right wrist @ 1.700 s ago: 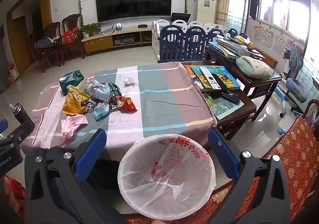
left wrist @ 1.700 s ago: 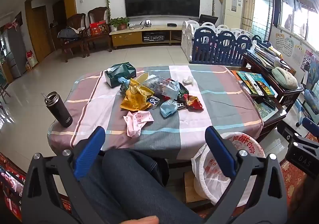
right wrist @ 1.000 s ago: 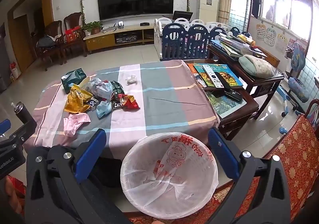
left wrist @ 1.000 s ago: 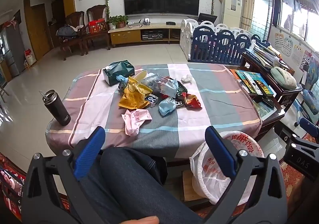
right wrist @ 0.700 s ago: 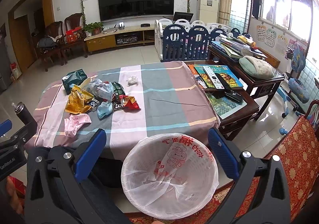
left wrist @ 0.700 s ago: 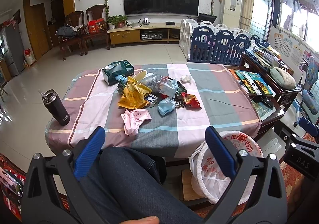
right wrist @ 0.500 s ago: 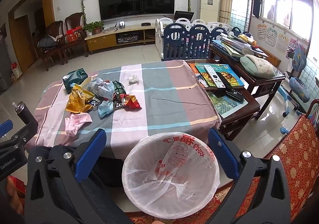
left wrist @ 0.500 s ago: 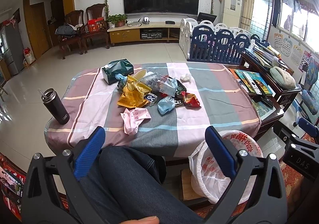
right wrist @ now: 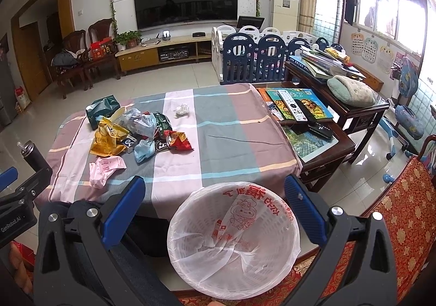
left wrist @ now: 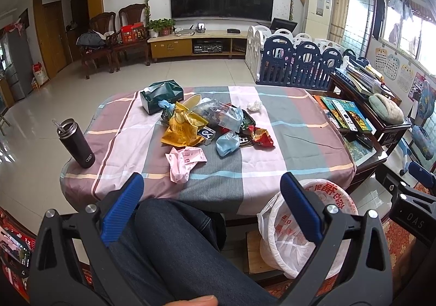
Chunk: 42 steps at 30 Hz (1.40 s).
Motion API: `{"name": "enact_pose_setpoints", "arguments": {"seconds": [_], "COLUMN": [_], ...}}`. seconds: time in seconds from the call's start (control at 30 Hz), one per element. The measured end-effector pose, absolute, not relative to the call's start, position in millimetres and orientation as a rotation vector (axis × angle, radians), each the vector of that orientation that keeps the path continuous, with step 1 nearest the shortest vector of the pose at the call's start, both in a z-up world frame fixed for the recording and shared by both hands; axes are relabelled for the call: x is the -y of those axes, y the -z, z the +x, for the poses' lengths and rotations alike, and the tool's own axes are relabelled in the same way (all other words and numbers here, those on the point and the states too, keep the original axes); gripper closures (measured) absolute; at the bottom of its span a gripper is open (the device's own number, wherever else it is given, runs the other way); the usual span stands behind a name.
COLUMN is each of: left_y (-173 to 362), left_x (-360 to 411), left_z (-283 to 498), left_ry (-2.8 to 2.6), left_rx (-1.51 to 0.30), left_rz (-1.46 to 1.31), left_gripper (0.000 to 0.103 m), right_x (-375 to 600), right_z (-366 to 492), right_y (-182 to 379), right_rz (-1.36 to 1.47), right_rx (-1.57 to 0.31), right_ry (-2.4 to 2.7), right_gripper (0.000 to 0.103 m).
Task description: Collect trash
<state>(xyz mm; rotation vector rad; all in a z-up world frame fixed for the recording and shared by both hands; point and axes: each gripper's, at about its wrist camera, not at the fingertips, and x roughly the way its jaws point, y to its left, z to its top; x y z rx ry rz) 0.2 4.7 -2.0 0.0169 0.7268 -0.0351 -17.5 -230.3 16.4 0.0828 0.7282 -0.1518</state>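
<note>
- Far left, a dark flask (left wrist: pixel 76 144) stands at the tabletop's left edge, well apart from the mess. Not trash by the look of it.
- Left gripper (left wrist: pixel 212 210) hangs low over the person's knee, jaws spread wide, nothing between them.
- Here's the work: a pink wrapper (left wrist: pixel 184 160) lies alone, nearest the front edge of the tabletop, probably the easiest first pick.
- Behind it, the main heap sits mid-tabletop, left of centre: yellow bag (left wrist: pixel 181 130), clear bag (left wrist: pixel 220 112), blue wad (left wrist: pixel 227 142), red packet (left wrist: pixel 261 137), all touching or overlapping.
- A green tissue box (left wrist: pixel 160 94) sits at the heap's far-left side; trash or not, I cannot tell.
- A white paper ball (right wrist: pixel 182 109) lies apart, toward the far edge.
- Right gripper (right wrist: pixel 214 209) also gapes, released, hovering right above the bin (right wrist: pixel 234 240).
- The bin stands on the floor beside the table's near right corner, its liner showing nothing inside.
- Verdict: nothing collected yet, every piece remains.
</note>
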Motion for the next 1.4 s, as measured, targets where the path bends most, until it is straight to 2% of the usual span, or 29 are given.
{"name": "enact_pose_setpoints", "arguments": {"seconds": [1.4], "left_y": [6.7], "left_x": [-2.5], "left_z": [0.5], "left_ry": [0.037], "left_rx": [-0.736], "left_rz": [0.012], "left_gripper": [0.003], "right_x": [228.9], "right_z": [-17.2], "right_y": [-12.7], "right_rz": [0.089], "right_rx": [-0.734], "right_ry": [0.145], "right_gripper": [0.003]}}
